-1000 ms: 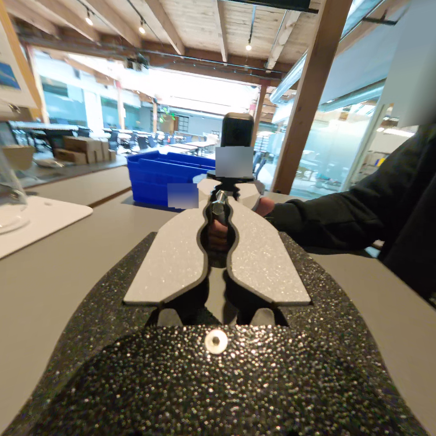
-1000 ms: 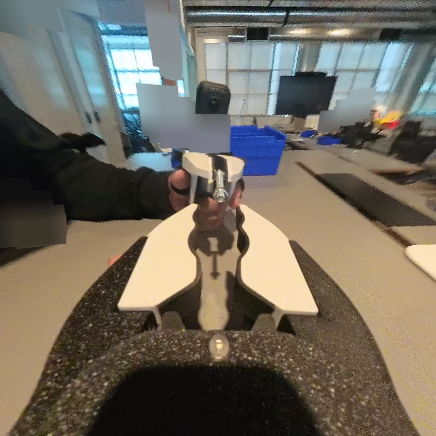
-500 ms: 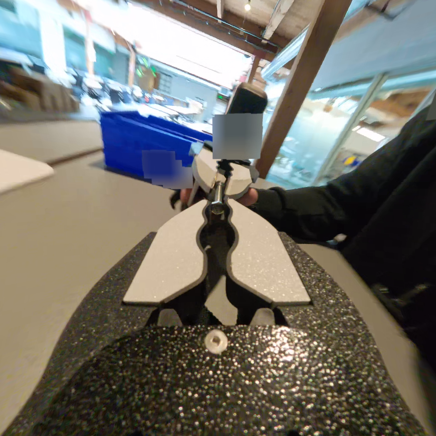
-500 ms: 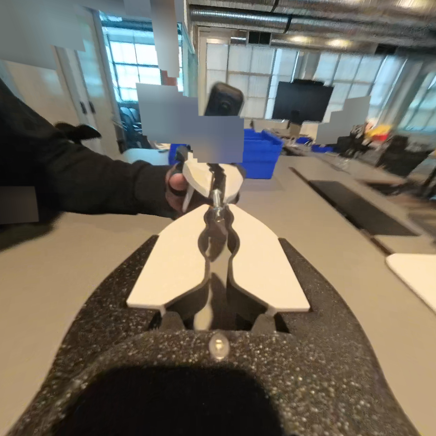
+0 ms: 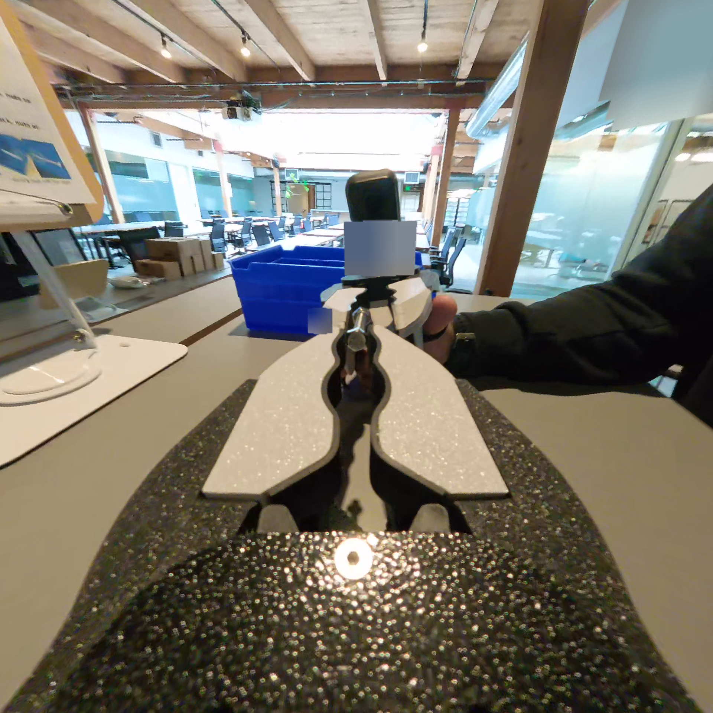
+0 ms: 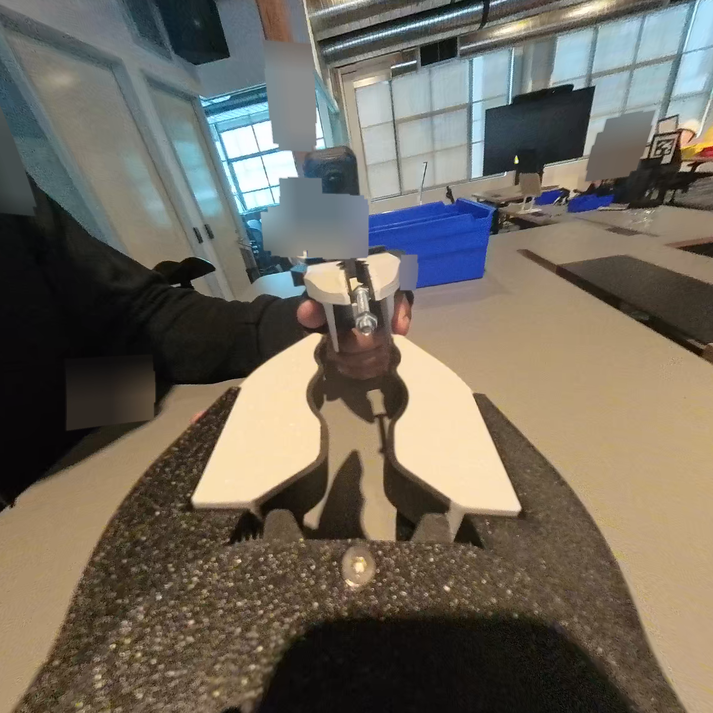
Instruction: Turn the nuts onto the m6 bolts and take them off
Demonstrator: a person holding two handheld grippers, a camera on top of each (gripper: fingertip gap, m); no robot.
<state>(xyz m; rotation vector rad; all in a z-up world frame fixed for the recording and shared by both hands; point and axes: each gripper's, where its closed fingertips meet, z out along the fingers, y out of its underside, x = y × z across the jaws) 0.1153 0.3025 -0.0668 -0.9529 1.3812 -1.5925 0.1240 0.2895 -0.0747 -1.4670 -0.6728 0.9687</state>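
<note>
Left gripper (image 5: 355, 339): fingers clamped on bolt (image 5: 356, 335), held in air above grey table (image 5: 135, 416). Nut (image 6: 365, 321) threaded on bolt near free end. Right gripper (image 6: 357, 349): fingers apart, tips just short of nut, not touching. Blue bin (image 5: 285, 293) at far table edge; white mat (image 5: 96, 389) at left edge.
</note>
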